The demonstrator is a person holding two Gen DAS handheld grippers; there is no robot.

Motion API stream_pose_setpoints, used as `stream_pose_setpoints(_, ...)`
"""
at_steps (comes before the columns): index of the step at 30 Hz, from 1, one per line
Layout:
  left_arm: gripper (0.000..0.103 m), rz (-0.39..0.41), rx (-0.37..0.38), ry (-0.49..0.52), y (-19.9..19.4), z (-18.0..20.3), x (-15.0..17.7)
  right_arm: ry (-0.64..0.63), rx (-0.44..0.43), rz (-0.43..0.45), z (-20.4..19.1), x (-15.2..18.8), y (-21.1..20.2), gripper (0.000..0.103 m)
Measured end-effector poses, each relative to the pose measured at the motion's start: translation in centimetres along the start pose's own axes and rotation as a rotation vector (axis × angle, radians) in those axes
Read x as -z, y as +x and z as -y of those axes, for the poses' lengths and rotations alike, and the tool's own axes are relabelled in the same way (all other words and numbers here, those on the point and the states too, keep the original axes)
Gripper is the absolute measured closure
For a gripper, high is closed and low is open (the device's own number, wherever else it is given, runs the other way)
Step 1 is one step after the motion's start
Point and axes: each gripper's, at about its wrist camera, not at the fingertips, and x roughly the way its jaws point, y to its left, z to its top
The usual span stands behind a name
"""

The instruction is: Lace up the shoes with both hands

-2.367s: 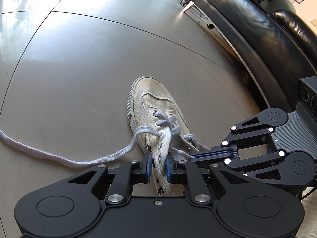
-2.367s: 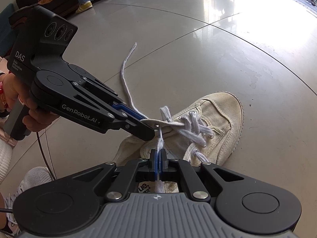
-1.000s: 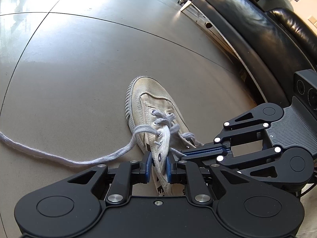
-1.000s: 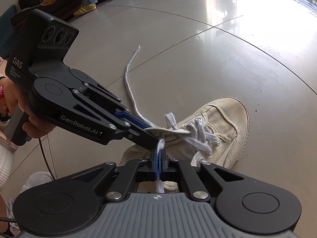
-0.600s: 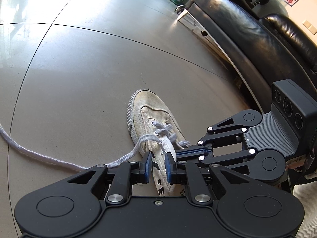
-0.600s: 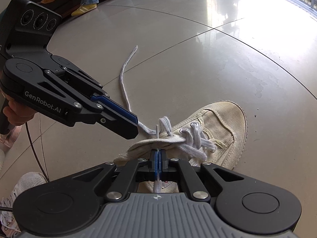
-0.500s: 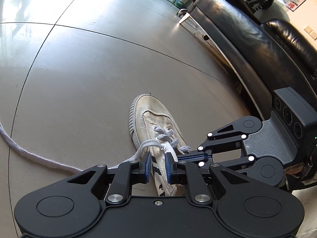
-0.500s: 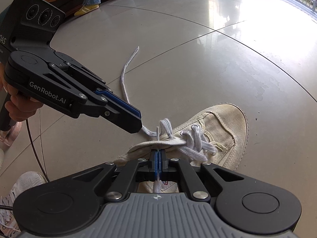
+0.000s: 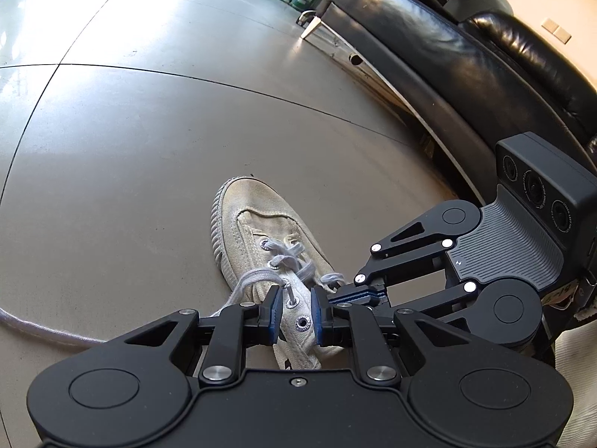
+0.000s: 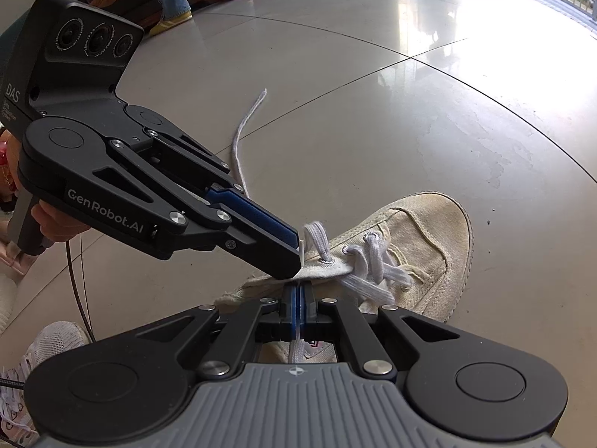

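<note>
Down on the grey tiled floor (image 9: pixel 149 130) lies a worn cream canvas sneaker (image 9: pixel 253 231), toe pointing away from the person, only its lower eyelets threaded with the white shoelace (image 10: pixel 373 272). The left gripper (image 9: pixel 294 315) is clenched on the upright eyelet flap (image 9: pixel 296 308) of the shoe, its blue pads either side of the canvas, seemingly to hold that flap stiff and lifted so an empty eyelet (image 9: pixel 302 322) faces the other tool. The right gripper (image 10: pixel 298 308) has its jaws squeezed fully together on a short stretch of lace just below the flap's edge, and the stiff lace tip (image 10: pixel 300 248) pokes up through the flap beside the left gripper's nose, so I'd say a hole is in the middle of being threaded from underneath. The lace's other end (image 9: pixel 44 326) trails loose across the floor, well away from the shoe. A black leather sofa (image 9: pixel 466 56) stands along the far side.
</note>
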Motion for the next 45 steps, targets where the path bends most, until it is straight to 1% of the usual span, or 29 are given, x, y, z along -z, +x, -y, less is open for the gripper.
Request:
stream_pose_setpoints(9,0.094,0.001,-0.009,0.040,0.6,0.2,0.1,-0.010,-0.006,0.003,-0.1,0.2,-0.3,0.101)
stream_pose_setpoints(11,0.096,0.002,-0.010,0.052,0.6,0.3,0.1,-0.012,-0.007,0.003,-0.1,0.2,-0.3,0.101)
stream_pose_setpoints(12,0.100,0.002,-0.010,0.058,0.6,0.3,0.1,-0.011,-0.008,0.003,-0.1,0.3,-0.4,0.101)
stream_pose_setpoints(14,0.102,0.003,-0.011,0.071,0.7,0.4,0.2,-0.010,-0.009,0.002,0.0,0.5,-0.4,0.101)
stream_pose_setpoints(18,0.103,0.011,-0.040,0.125,0.6,1.0,0.3,-0.011,-0.008,0.001,0.0,0.2,0.0,0.101)
stream_pose_setpoints(20,0.103,0.021,-0.064,0.166,0.6,1.6,0.5,-0.013,-0.005,-0.001,-0.1,0.0,0.3,0.098)
stream_pose_setpoints(23,0.103,0.036,-0.121,0.274,0.4,3.1,1.0,-0.021,0.007,-0.006,-0.3,0.1,0.2,0.096)
stream_pose_setpoints(25,0.103,0.045,-0.161,0.345,0.3,4.0,1.4,-0.040,0.027,-0.006,-0.6,0.2,-0.4,0.093)
stream_pose_setpoints(29,0.103,0.074,-0.250,0.468,-0.3,5.3,2.1,-0.111,0.064,0.004,-1.4,0.7,-2.2,0.093)
stream_pose_setpoints(30,0.103,0.079,-0.272,0.496,-0.4,5.6,2.2,-0.154,0.070,0.006,-2.1,1.0,-2.8,0.093)
stream_pose_setpoints(32,0.103,0.098,-0.327,0.541,-0.8,5.9,2.4,-0.198,0.061,-0.003,-3.2,1.5,-3.1,0.093)
stream_pose_setpoints(33,0.103,0.109,-0.353,0.556,-1.0,6.0,2.5,-0.221,0.054,-0.024,-4.0,2.0,-2.9,0.093)
stream_pose_setpoints(36,0.103,0.157,-0.441,0.556,-2.0,6.2,2.3,-0.293,0.054,-0.085,-6.3,3.1,-1.5,0.093)
stream_pose_setpoints(39,0.103,0.198,-0.514,0.518,-3.1,5.8,1.7,-0.305,0.060,-0.139,-7.0,4.3,-0.8,0.093)
stream_pose_setpoints(41,0.103,0.224,-0.561,0.500,-4.0,5.4,1.3,-0.315,0.078,-0.137,-7.2,4.7,-0.8,0.093)
stream_pose_setpoints(43,0.103,0.239,-0.613,0.482,-5.2,4.8,0.7,-0.318,0.078,-0.149,-7.4,4.6,-0.9,0.093)
stream_pose_setpoints(45,0.103,0.246,-0.681,0.473,-6.0,4.3,0.1,-0.331,0.093,-0.165,-7.1,4.6,-0.1,0.093)
